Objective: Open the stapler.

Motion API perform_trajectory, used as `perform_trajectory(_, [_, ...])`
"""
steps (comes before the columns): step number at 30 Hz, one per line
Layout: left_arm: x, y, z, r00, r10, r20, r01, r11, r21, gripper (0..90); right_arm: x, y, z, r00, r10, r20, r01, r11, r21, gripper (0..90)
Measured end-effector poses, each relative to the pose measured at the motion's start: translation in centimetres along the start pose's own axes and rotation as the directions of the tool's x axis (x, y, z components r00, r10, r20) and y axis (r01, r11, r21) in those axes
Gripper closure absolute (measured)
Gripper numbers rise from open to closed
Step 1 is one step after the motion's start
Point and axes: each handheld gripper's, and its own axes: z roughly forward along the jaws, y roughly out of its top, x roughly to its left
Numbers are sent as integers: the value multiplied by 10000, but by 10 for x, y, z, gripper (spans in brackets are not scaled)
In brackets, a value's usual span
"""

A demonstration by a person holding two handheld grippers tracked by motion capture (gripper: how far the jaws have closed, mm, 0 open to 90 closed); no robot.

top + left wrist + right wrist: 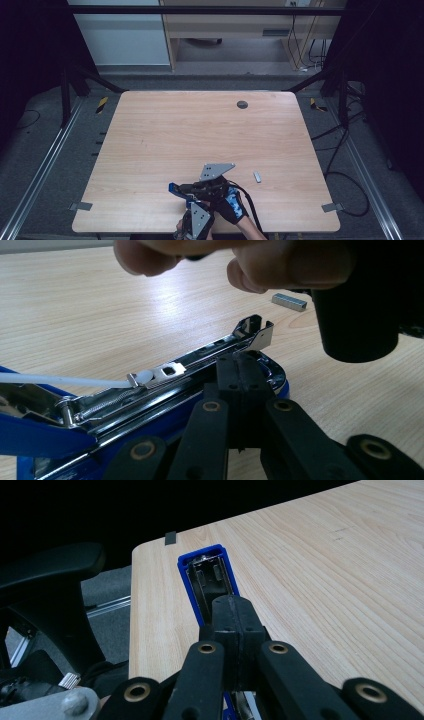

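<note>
- High view: near the bottom centre of the frame, both grippers crowd over a blue stapler (176,188) lying on the wooden table (165,130); the left gripper (192,210) is at the bottom edge, the right gripper (187,190) just above it.
- Right of them, apart from the stapler, lies a small grey strip of staples (257,176). A dark round grommet (242,104) sits near the table's far edge, upper centre.
- Left gripper view: the stapler (150,390) lies opened, its chrome magazine channel (200,357) exposed; whether staples lie in it I cannot tell. The jaws are pressed together against its blue side.
- Fingers (280,265) and the dark body of the other gripper block the upper right of that frame, beside the staples (289,301).
- Right gripper view: the jaws are together over the stapler (207,580), which points to the upper left, towards the table's corner.
</note>
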Motion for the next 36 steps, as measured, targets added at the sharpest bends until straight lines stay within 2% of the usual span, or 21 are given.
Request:
perform_trajectory(25, [-1,0,0,10000,-8,-19,8,10000,-29,899,-3,-1,12,9998,73,-198,-64,9991,431,900])
perform_trajectory(36, [-1,-1,0,10000,40,-31,-40,10000,-39,899,-3,-2,22,9999,99,-130,-87,9955,943,900])
